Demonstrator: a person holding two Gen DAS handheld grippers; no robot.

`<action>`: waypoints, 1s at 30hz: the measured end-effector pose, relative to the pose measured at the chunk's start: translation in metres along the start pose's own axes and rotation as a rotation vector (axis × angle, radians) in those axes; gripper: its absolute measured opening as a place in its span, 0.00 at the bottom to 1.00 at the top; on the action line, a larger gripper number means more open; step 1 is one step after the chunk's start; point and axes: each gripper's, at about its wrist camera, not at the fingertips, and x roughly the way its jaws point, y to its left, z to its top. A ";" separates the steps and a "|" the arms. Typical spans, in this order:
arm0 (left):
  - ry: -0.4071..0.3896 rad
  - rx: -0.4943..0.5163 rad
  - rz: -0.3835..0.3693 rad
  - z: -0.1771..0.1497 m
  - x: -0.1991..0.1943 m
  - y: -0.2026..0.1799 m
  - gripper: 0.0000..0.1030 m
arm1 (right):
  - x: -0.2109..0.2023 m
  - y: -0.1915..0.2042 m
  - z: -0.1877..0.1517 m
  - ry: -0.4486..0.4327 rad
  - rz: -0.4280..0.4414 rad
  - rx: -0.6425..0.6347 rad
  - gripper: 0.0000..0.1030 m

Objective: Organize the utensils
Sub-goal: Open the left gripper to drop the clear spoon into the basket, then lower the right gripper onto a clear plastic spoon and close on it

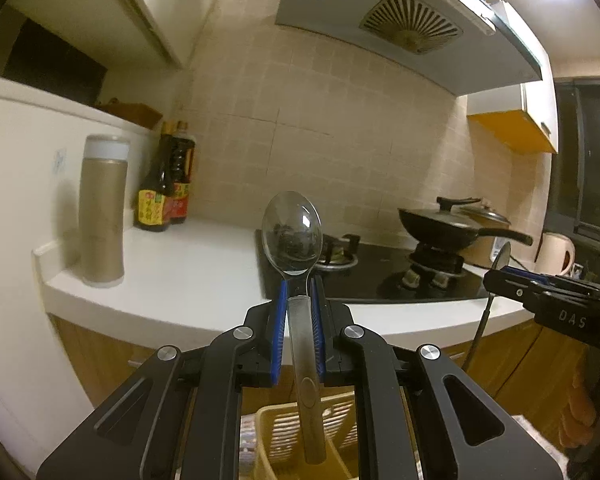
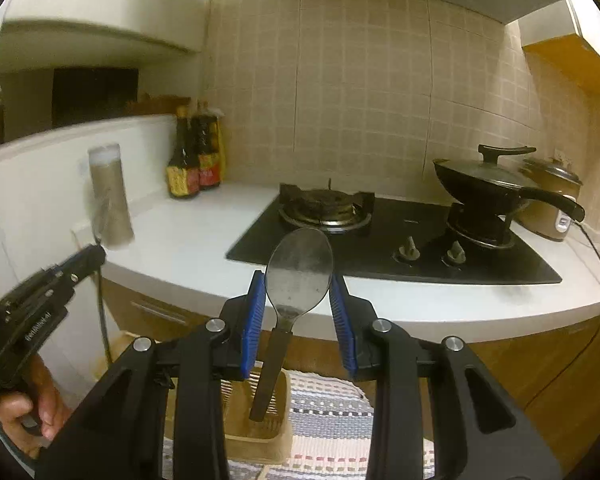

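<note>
Beige cylindrical canister with a white cap at far left on the white table, upright. Just right of it, against the tiled wall, two dark sauce bottles with red and yellow labels, side by side and touching.

Centre of the left wrist view: left claw, blue pads pinching the neck of a shiny steel spoon, bowl up, handle hanging straight down toward a pale yellow slotted plastic utensil basket below the table edge. Whether the handle tip touches the basket, not clear.

Further right, black glass gas hob set into the table, with a black lidded wok on the right-hand burner.

At the right edge of that view, right claw seen from the side, held beside the left one and apart from it.

Right wrist view: right claw with blue pads set wider, closed on the bowl of a dull grey spoon with a dark handle, bowl up, handle pointing down over the same yellow basket, which stands beside a striped woven mat. Left claw at the lower left, gripped by a person's hand. Brown rice cooker at far right, behind the wok handle.
</note>
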 end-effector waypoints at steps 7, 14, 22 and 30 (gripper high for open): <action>-0.001 0.018 0.024 -0.020 0.006 0.006 0.10 | 0.025 0.008 -0.020 0.057 0.013 -0.012 0.29; 0.011 0.040 0.023 -0.031 0.003 0.010 0.11 | 0.032 0.019 -0.030 0.086 0.023 -0.044 0.29; 0.054 -0.003 -0.026 -0.029 -0.015 0.019 0.22 | 0.025 0.015 -0.033 0.159 0.082 -0.005 0.30; 0.081 -0.056 -0.051 -0.018 -0.050 0.031 0.36 | 0.001 0.004 -0.039 0.205 0.138 0.072 0.42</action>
